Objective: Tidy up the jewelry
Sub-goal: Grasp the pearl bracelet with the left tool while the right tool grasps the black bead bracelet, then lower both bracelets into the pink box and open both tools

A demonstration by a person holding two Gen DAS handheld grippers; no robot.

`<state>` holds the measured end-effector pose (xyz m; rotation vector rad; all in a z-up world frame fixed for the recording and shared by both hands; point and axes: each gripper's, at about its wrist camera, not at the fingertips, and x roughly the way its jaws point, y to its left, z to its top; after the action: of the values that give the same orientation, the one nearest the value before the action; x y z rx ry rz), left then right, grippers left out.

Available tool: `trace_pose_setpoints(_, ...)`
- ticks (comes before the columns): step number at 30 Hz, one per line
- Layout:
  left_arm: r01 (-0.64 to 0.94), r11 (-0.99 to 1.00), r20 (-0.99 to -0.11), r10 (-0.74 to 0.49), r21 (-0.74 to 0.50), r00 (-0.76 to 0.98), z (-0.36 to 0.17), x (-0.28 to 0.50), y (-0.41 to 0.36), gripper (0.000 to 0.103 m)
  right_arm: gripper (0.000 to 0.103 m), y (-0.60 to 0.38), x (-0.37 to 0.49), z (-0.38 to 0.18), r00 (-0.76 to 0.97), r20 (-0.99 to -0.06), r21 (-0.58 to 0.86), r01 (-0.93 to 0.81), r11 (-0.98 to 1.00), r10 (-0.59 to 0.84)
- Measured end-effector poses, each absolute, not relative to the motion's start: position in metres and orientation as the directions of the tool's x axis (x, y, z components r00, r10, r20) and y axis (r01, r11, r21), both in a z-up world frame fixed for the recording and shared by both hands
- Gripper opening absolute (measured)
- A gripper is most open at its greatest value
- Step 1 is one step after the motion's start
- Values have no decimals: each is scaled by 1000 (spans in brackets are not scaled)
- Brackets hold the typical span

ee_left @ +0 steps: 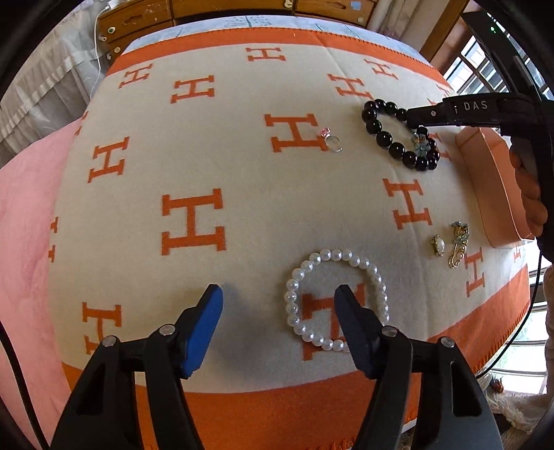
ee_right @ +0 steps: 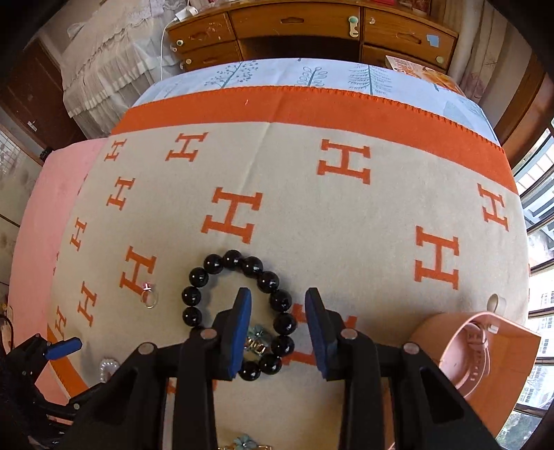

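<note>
A white pearl bracelet [ee_left: 291, 297] lies on the cream and orange H-pattern blanket [ee_left: 225, 155]. My left gripper [ee_left: 277, 293] hangs over it, open, with one finger inside the loop, the other outside and no pad touching. A black bead bracelet [ee_right: 278, 300] [ee_left: 383, 138] lies further right, with a small flower clip [ee_right: 257, 337] inside its loop. My right gripper [ee_right: 277, 294] straddles that loop's right side, open and clear of the beads. A silver ring [ee_left: 333, 142] [ee_right: 149, 298] lies between the bracelets.
A pink box [ee_right: 450, 349] [ee_left: 491, 187] at the right holds a pink watch [ee_right: 479, 349]. A pearl earring [ee_left: 438, 245] and a gold clip [ee_left: 458, 244] lie beside it. A pink quilt [ee_left: 24, 225] borders the left. Wooden drawers [ee_right: 294, 24] stand behind.
</note>
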<state>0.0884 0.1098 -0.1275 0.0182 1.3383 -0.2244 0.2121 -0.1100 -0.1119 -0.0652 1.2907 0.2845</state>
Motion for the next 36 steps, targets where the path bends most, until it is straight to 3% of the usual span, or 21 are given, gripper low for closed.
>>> trace_pose_setpoints(4, 223, 973, -973, -110, -63, 204, -128, 91, 98, 59, 16, -111, 215, -117, 243, -957, 95, -259, 961, 160)
trace_pose_setpoints(7, 272, 962, -975, -81, -22, 207, -128, 92, 88, 50, 15, -109, 212, -117, 257, -954, 79, -278, 957, 154)
trace_pose_setpoints(8, 293, 956, -976, -85, -22, 202, -127, 92, 84, 38, 15, -109, 212, -117, 262, -953, 76, -281, 957, 152)
trace_pose_setpoints(9, 306, 952, -976, -85, -21, 199, -125, 89, 82, 17, 15, -109, 211, -117, 265, -952, 75, -282, 957, 153)
trace_pose_setpoints(10, 312, 950, -978, -83, -19, 194, -124, 90, 80, 5, 15, -109, 210, -116, 268, -951, 80, -278, 957, 157)
trace_pose_setpoints(16, 280, 958, -972, -117, -57, 205, -116, 90, 78, 5, 15, -119, 200, -88, 331, -912, 159, -262, 952, 243)
trace_pose_setpoints(26, 294, 955, -915, -158, -45, 372, -42, 74, 61, 5, 15, -135, 158, -9, 475, -805, 229, -305, 925, 356)
trace_pose_setpoints(36, 393, 920, -859, -210, -11, 467, 19, 77, 5, 5, 15, -205, 113, 47, 621, -719, 221, -224, 949, 314)
